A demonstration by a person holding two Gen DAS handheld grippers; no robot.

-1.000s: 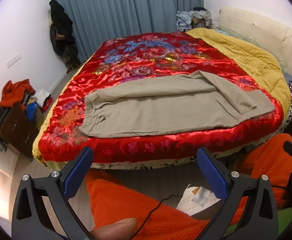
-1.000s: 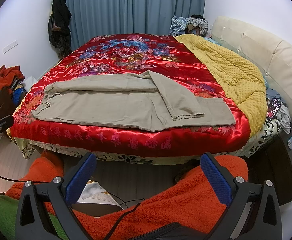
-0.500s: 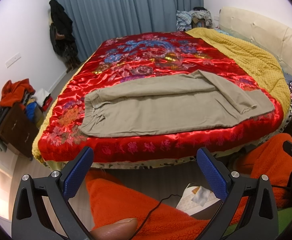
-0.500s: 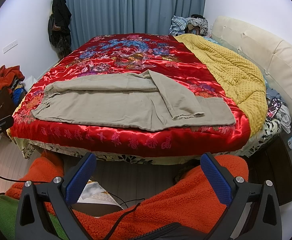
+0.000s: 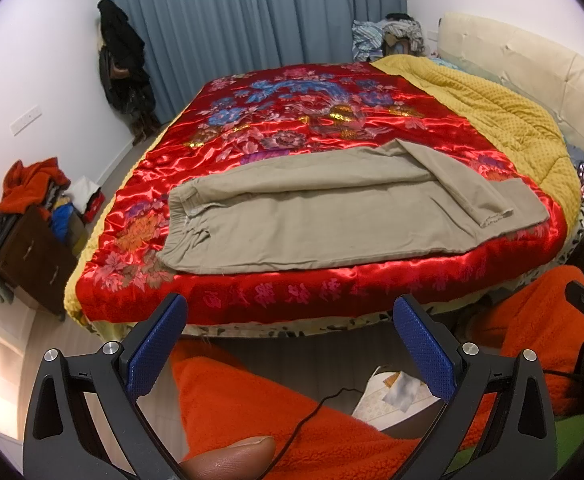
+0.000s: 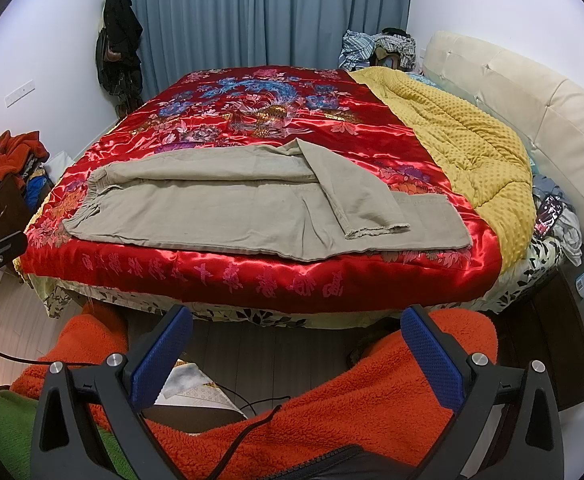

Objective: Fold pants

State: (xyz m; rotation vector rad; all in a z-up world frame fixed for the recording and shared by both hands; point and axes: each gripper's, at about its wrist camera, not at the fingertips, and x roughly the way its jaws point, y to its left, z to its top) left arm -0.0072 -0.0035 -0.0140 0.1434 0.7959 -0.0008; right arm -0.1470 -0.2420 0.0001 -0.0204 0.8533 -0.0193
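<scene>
Beige pants (image 5: 316, 220) lie flat on the red satin bedspread (image 5: 312, 120), waistband to the left, legs to the right. One leg is folded diagonally over the other, its hem near the front right. They also show in the right wrist view (image 6: 227, 208). My left gripper (image 5: 289, 344) is open and empty, held back from the bed's near edge above an orange fleece sleeve. My right gripper (image 6: 296, 348) is open and empty too, also short of the bed's edge.
A yellow quilt (image 6: 460, 136) covers the bed's right side by the cream headboard (image 6: 532, 100). A cluttered dark cabinet (image 5: 31, 252) stands at the left. A paper box (image 5: 396, 396) and a black cable lie on the floor below the grippers.
</scene>
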